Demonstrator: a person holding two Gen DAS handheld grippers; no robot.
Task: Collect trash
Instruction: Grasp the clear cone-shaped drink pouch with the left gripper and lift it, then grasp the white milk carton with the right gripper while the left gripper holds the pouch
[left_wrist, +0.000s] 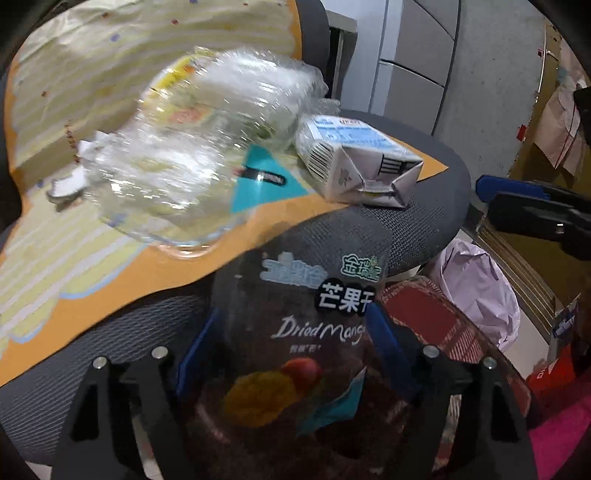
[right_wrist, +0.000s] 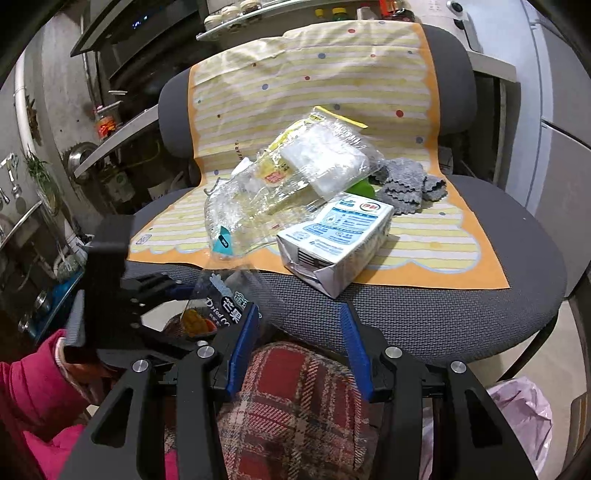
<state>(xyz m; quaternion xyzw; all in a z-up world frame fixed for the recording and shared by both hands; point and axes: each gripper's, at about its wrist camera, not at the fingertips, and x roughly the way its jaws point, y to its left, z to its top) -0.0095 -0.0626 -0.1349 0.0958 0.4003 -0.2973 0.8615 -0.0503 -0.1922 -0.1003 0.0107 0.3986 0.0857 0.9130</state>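
My left gripper (left_wrist: 293, 317) is shut on a clear dried mango bag (left_wrist: 314, 369), holding it just off the chair's front edge; the same bag (right_wrist: 216, 314) also shows in the right wrist view. On the striped mat (right_wrist: 443, 254) lie a crumpled clear plastic wrapper (left_wrist: 177, 147) (right_wrist: 288, 177) and a flattened white-blue milk carton (left_wrist: 354, 158) (right_wrist: 336, 240). My right gripper (right_wrist: 299, 332) stands open with nothing between its fingers. It hangs before the seat's front edge, below the carton, and shows at the right edge of the left wrist view (left_wrist: 532, 206).
The mat covers a grey mesh office chair (right_wrist: 461, 317). A grey cloth (right_wrist: 406, 184) and something green (right_wrist: 364, 190) sit behind the carton. A pink bag (left_wrist: 476, 291) (right_wrist: 517, 413) stands on the floor right of the chair. A plaid-clad leg (right_wrist: 295, 406) lies under the grippers.
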